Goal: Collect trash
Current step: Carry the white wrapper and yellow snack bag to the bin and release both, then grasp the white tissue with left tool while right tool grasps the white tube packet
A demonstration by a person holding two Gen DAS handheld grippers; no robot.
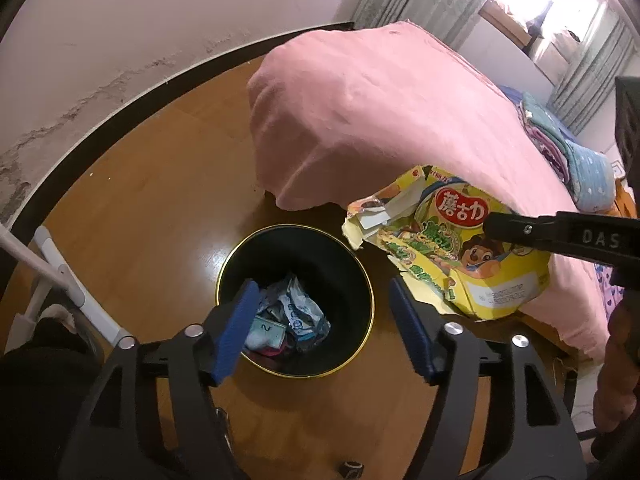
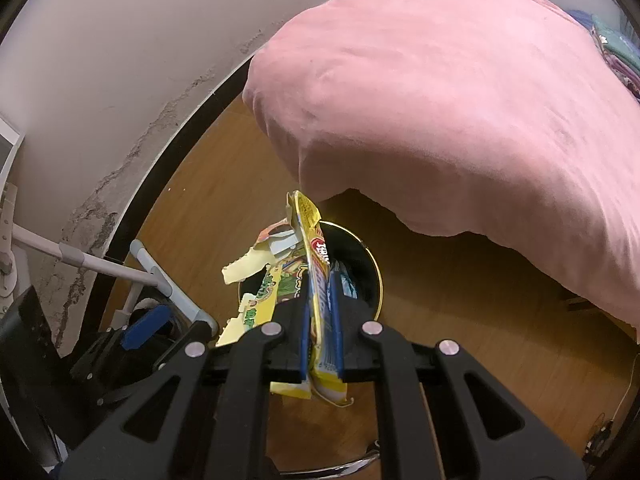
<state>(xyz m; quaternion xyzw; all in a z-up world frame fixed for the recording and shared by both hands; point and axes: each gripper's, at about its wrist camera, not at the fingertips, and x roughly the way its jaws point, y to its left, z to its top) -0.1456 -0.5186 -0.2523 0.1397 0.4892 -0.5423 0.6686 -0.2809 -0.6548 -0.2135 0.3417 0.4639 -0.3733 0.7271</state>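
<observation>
A black bin with a gold rim stands on the wooden floor beside the bed, with crumpled wrappers lying inside it. My left gripper hangs open over the bin's mouth with nothing between its blue pads. My right gripper is shut on a torn yellow snack box, which it holds above the bin's rim. In the left wrist view the same box hangs at the right of the bin, pinched near its middle by a black finger of the right gripper.
A bed under a pink cover overhangs the floor just behind the bin. Folded bedding lies on it at the far right. A white and grey tubular frame leans at the left near the scuffed wall. A hand is at the right edge.
</observation>
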